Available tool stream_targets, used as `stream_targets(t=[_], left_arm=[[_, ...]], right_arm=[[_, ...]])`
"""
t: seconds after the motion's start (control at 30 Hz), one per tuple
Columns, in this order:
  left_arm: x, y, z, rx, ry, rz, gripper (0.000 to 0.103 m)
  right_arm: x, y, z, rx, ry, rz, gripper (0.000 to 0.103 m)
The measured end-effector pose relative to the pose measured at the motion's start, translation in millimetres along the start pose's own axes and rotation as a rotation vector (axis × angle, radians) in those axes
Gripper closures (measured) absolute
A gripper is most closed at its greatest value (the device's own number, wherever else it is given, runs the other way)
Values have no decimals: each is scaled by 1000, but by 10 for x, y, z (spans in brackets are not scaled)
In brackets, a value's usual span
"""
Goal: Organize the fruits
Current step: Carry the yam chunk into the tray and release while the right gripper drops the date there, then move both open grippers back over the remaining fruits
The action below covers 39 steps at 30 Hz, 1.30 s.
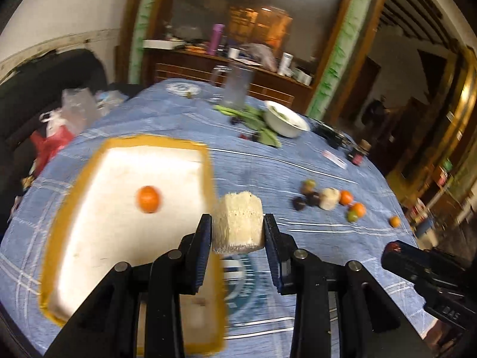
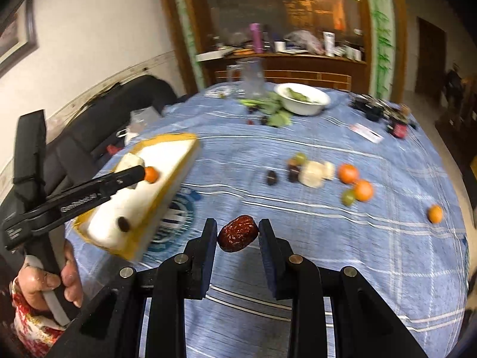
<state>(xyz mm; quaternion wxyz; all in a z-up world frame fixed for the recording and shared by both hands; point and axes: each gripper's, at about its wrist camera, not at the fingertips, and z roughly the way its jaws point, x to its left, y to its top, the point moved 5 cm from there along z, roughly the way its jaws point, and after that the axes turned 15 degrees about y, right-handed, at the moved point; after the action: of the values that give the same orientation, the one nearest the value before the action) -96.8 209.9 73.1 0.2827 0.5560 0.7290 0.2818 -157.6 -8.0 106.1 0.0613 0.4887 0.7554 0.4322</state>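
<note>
My left gripper [image 1: 237, 220] is shut on a pale, fibrous cream chunk [image 1: 238, 223], held above the right rim of a yellow-edged white tray [image 1: 89, 161]. One orange fruit [image 1: 148, 199] lies in that tray. My right gripper [image 2: 237, 223] is shut on a wrinkled red date [image 2: 237, 233] above the blue tablecloth. The right wrist view shows the left gripper [image 2: 140, 172] over the tray [image 2: 167, 176], beside the orange [image 2: 151, 174] and a dark fruit [image 2: 123, 223]. Loose oranges [image 2: 348, 173], dark fruits [image 2: 272, 177], a green grape [image 2: 348, 197] and another pale chunk [image 2: 311, 173] lie mid-table.
A white bowl [image 2: 302, 98], green leaves [image 2: 277, 119] and a clear jug [image 2: 253, 77] stand at the table's far side. Dark small items [image 2: 396, 128] sit far right. Plastic bags [image 1: 74, 104] lie off the left edge. A person's hand [image 2: 44, 283] grips the left handle.
</note>
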Motion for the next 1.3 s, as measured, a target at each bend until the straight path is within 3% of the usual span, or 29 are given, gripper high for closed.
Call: stream_targets(t=[0.17,0.33,0.7,0.83,0.93,1.07,1.3], left_arm=[[486,52,142,26,68,-41,70],[821,148,310,35,161,-12,70],[1154,148,824,175,147,-85,70],[1122,160,821,170,125,-97,66],[1090,192,765,154,111,-102,51],[1031,214,651,146,77,-121,47],[796,220,372,125,25,-116,27]], right_arm=[[438,199,319,33,78,-63,72],[842,343,829,81,148,-102,72],[1262,215,1894,220,215,-126,71],[1264,151,2131,247,218,-105,71],[1238,124,2182,259,230,-79,70],[1220,133,2017,227,220,-96,53],[1040,149,1513,141,186,-79,48]])
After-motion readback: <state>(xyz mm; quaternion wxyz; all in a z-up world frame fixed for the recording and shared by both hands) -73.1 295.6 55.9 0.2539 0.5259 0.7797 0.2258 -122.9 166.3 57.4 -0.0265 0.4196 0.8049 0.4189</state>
